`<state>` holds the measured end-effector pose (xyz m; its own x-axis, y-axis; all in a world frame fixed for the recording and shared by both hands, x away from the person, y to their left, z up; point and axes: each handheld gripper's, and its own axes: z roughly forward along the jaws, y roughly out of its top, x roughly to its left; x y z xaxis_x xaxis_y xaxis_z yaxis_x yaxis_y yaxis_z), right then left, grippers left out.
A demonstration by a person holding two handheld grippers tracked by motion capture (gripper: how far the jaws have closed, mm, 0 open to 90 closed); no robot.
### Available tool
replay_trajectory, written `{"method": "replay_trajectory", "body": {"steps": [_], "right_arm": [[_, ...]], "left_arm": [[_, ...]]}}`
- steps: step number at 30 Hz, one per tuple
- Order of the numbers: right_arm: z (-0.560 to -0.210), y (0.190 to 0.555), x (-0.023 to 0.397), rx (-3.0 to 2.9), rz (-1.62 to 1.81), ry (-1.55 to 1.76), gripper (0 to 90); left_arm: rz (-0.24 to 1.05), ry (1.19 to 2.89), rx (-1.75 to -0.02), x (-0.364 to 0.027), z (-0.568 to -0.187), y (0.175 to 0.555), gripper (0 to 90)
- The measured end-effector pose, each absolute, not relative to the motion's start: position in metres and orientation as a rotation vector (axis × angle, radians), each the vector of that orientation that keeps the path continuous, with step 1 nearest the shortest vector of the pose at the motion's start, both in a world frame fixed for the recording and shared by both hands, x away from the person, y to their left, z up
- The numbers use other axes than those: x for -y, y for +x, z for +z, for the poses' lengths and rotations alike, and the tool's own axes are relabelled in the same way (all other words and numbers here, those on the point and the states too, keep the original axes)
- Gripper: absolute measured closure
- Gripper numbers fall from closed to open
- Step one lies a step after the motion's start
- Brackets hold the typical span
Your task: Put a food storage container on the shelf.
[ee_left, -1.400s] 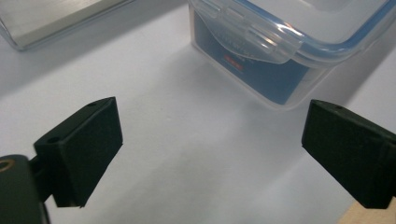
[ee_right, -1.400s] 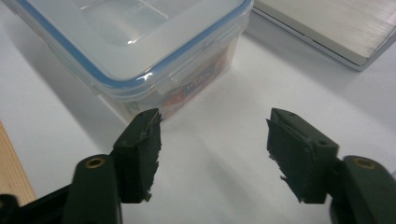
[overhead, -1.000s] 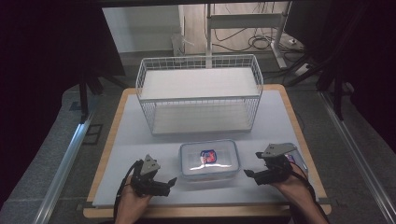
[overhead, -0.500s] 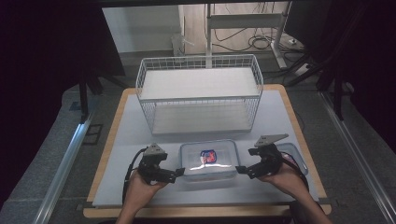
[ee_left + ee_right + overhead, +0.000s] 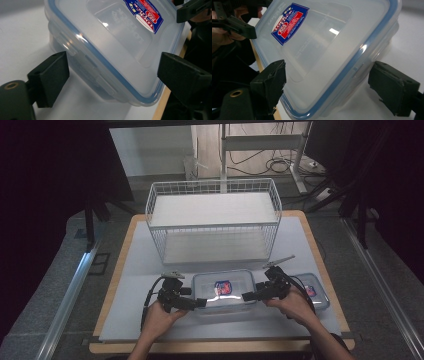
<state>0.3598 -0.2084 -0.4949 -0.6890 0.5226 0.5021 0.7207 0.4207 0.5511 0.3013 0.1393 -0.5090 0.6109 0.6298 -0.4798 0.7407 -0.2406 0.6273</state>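
Observation:
A clear lidded container with a blue seal and a red-and-blue label lies at the front middle of the white table. My left gripper is at its left end and my right gripper at its right end, both pointing inward. In the left gripper view the container sits between the jaws of the left gripper, with a gap at the left jaw. In the right gripper view the container lies between the jaws of the right gripper, clear of the right jaw. Both pairs of jaws have just been closing.
A white wire basket stands behind the container, across the middle of the table. A smaller lidded container lies at the front right, just behind the right hand. The table's wooden edge runs close under both hands.
Both hands have moved inward to the container's two ends. The right gripper came left from over the smaller container. Each pair of jaws now straddles an end of the big container.

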Motion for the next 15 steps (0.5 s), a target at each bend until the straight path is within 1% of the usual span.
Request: {"method": "replay_trajectory", "body": {"steps": [2, 5, 11, 15], "right_arm": [[-0.494, 0.359, 0.210, 2.413, -1.128, -1.094, 18.4], [-0.492, 0.356, 0.213, 2.430, -1.140, -1.079, 21.8], [-0.488, 0.344, 0.218, 2.448, -1.158, -1.067, 26.4], [-0.489, 0.340, 0.225, 2.417, -1.187, -1.068, 32.2]], "left_arm": [[-0.157, 1.932, -1.098, -0.142, -0.508, 0.300, 17.5], [-0.166, 1.899, -1.108, -0.148, -0.506, 0.296, 28.4], [-0.138, 1.877, -1.096, -0.149, -0.506, 0.285, 35.1], [-0.146, 1.856, -1.098, -0.151, -0.507, 0.283, 39.4]]}}
